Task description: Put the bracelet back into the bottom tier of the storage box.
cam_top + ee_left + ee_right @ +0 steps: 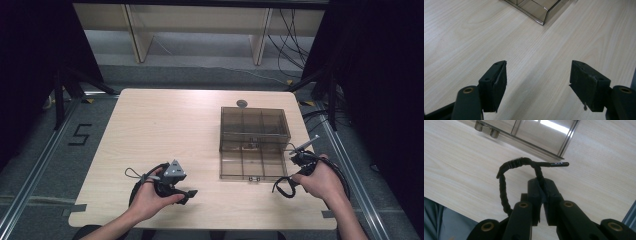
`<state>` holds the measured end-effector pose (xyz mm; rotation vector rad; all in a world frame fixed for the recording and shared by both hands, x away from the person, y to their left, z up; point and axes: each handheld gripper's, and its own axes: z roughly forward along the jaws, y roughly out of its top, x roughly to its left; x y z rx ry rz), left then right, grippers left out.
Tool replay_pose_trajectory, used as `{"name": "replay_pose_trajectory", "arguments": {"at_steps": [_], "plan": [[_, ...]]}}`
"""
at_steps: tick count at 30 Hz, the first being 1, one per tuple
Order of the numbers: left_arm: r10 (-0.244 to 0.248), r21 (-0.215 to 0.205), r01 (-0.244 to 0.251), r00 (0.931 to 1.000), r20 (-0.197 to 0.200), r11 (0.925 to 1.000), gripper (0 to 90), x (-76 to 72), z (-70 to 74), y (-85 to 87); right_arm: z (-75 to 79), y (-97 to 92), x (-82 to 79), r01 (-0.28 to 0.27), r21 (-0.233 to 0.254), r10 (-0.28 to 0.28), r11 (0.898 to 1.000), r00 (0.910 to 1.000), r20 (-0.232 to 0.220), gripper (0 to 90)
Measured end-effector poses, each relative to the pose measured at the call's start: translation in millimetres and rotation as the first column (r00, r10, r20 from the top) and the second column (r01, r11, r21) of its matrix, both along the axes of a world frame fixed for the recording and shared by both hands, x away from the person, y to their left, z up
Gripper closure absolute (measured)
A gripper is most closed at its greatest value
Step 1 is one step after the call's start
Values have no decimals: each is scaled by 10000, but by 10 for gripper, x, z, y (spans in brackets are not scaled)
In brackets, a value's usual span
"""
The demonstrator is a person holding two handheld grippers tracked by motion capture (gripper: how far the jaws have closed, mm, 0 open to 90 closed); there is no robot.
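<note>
A smoky see-through compartment box (255,131) lies open on the right half of the table, its flat half (250,164) toward me. My right gripper (294,179) sits just off that half's near right corner, shut on a black braided cord (503,192). The cord loops up out of the jaws and ends in a stiff black tip (560,164). In the high view the cord (281,189) curls on the table by my right hand. My left gripper (189,194) rests on the table at the near left, pointing right. Its jaws (537,67) stand wide open over bare wood.
The box's corner (541,18) lies ahead of the left gripper. Two small latches (486,129) sit on the box's front edge. A small grey round object (242,103) lies behind the box. Bare wood (160,125) spreads over the table's left and middle.
</note>
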<state>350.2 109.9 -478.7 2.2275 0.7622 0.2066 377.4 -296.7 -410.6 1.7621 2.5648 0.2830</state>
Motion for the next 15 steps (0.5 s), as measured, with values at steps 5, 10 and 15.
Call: {"name": "replay_pose_trajectory", "arguments": {"at_steps": [5,10,15], "plan": [[-74,-5,74,10000,6,10000,300,-2,1,-2,0,-14,41,-352,-152,354,9993,9993,124,853],[-173,24,173,9998,38,9998,300,3,-2,-7,6,-2,59,-229,-255,235,9994,9994,251,853],[-157,28,157,9999,32,9999,300,2,-1,-4,39,9,82,-101,-365,103,9993,9999,77,853]]}}
